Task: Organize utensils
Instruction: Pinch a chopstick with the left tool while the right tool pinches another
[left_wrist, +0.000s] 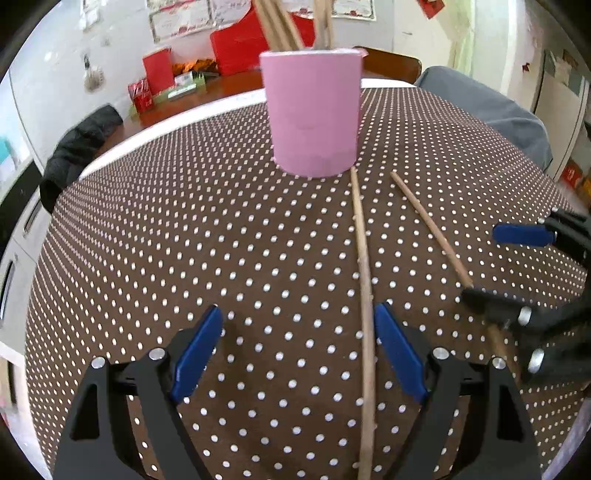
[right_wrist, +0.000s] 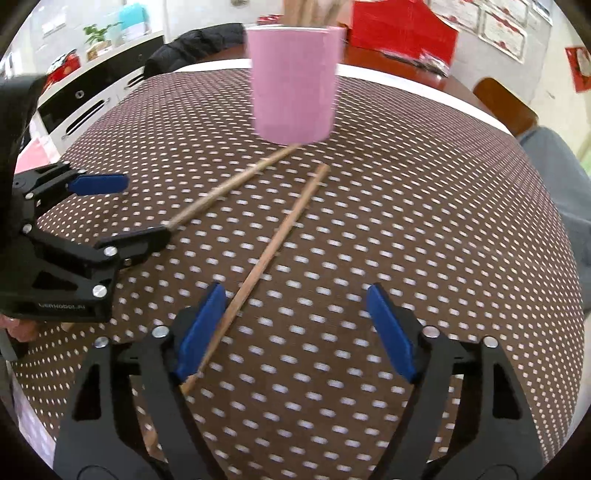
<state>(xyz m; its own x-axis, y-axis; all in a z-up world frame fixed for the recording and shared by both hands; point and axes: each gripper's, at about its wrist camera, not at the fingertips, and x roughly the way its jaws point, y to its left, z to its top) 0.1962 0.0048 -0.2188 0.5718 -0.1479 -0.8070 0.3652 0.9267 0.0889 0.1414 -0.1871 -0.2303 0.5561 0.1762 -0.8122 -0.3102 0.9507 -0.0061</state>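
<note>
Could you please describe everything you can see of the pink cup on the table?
The pink cup is a plain, matte, straight-walled cylinder with no handle in view. It stands upright on the brown polka-dot tablecloth, toward the far edge. Several wooden sticks stand inside it, leaning above the rim. One loose chopstick on the cloth ends right at its base; whether it touches is unclear. Neither gripper touches it.

A: What covers the counter (left_wrist: 184, 221)?

B: A brown cloth with white polka dots; a white edge shows at the far side.

A: And standing on it?

B: An upright pink cylindrical cup (left_wrist: 312, 114) holding wooden sticks, toward the far side.

A: Anything lying flat?

B: Two thin wooden chopsticks. The left chopstick (left_wrist: 364, 280) has its far tip just beside the cup's base; the right chopstick (left_wrist: 430, 229) lies near it, apart.
</note>
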